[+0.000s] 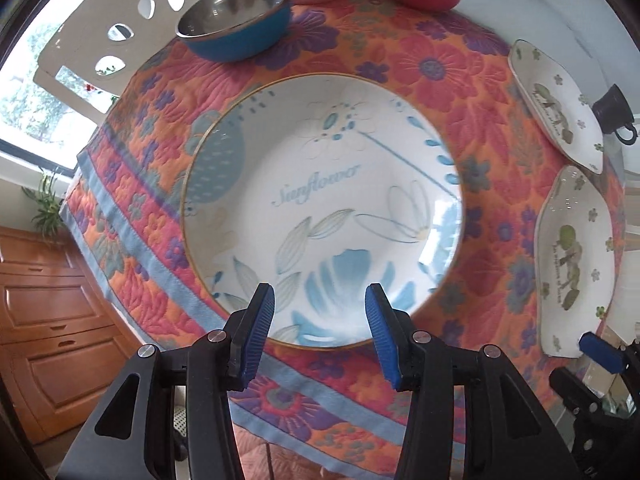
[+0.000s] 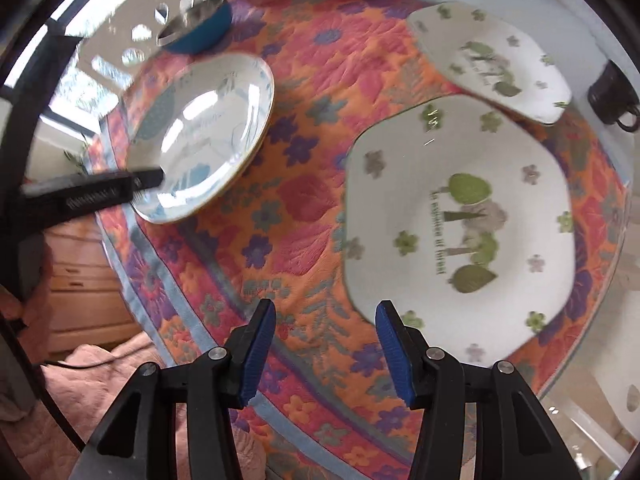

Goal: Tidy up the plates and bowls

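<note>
A: Left wrist view: the left gripper (image 1: 320, 334) hangs spread and empty over the round plate (image 1: 324, 208), its pads above the rim at six o'clock. The plate's lettering runs from eight toward two o'clock.

B: It should probably drop squarely and pinch that near rim.

A: Right wrist view: the right gripper (image 2: 326, 352), also spread and empty, hovers beside the squarish plate (image 2: 460, 228) at one o'clock. Its lettering runs twelve to six.

B: Its near edge looks the easiest hold.
</note>
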The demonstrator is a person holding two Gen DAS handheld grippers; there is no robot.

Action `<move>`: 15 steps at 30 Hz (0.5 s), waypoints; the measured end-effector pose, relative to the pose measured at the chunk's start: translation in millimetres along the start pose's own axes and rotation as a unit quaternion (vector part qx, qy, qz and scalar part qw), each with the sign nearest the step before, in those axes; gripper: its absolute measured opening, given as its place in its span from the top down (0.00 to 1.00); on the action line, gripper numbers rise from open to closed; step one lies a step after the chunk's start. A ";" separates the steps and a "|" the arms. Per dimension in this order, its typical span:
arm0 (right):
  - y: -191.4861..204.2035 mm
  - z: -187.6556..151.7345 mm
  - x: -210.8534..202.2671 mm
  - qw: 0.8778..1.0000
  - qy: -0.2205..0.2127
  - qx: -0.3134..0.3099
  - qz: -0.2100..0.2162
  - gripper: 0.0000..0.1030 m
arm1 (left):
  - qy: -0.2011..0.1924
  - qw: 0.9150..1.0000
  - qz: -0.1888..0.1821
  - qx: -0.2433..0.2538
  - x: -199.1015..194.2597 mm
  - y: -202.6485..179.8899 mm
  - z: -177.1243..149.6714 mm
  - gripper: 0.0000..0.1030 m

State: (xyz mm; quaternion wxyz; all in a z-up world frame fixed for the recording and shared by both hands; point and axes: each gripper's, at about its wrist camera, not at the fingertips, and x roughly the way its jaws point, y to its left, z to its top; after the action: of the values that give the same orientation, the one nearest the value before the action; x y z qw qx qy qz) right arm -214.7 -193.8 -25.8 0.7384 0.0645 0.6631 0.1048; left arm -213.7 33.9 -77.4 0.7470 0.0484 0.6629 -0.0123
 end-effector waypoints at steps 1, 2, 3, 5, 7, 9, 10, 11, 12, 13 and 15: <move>-7.2 0.2 -5.5 1.000 -0.007 0.006 -0.001 0.51 | 0.003 1.000 -0.006 0.003 -0.9 -8.1 0.8 0.56; -12.4 0.7 -8.6 1.000 -0.010 0.009 -0.005 0.51 | 0.004 1.000 -0.012 0.005 -1.3 -5.2 5.0 0.56; -21.0 0.7 -12.5 1.000 -0.013 0.014 -0.010 0.51 | 0.007 1.000 -0.019 0.009 -1.9 -9.7 9.0 0.56; -38.3 0.4 -18.9 1.000 -0.013 0.021 -0.018 0.51 | 0.007 1.000 -0.023 0.018 -8.7 -25.4 10.3 0.56; -53.4 2.0 -21.2 0.999 -0.014 0.030 -0.025 0.51 | 0.005 0.999 -0.030 0.029 -10.3 -40.4 14.1 0.56; -70.3 3.1 -24.8 0.998 -0.015 0.042 -0.032 0.51 | 0.006 0.998 -0.039 0.040 -10.5 -53.1 16.0 0.56; -76.9 4.0 -25.7 0.998 -0.016 0.047 -0.035 0.51 | 0.007 0.998 -0.041 0.047 -12.6 -63.2 16.4 0.56; -85.8 5.2 -27.4 0.998 -0.018 0.053 -0.037 0.51 | 0.008 0.998 -0.042 0.053 -9.5 -68.0 18.0 0.56; -91.3 6.6 -26.9 0.997 -0.019 0.057 -0.038 0.51 | 0.010 0.997 -0.044 0.059 -8.9 -76.3 18.6 0.56; -96.2 8.7 -26.5 0.997 -0.020 0.061 -0.040 0.51 | 0.013 0.997 -0.046 0.062 -8.5 -81.6 19.0 0.56; -104.6 12.4 -27.5 0.997 -0.021 0.063 -0.044 0.51 | 0.021 0.996 -0.052 0.067 -6.0 -94.2 19.6 0.56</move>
State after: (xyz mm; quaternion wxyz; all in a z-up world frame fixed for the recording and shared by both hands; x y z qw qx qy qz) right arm -197.8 -301.3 -22.3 0.7507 0.0843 0.6546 0.0290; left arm -202.8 -61.9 -74.4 0.7265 0.0638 0.6776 -0.0946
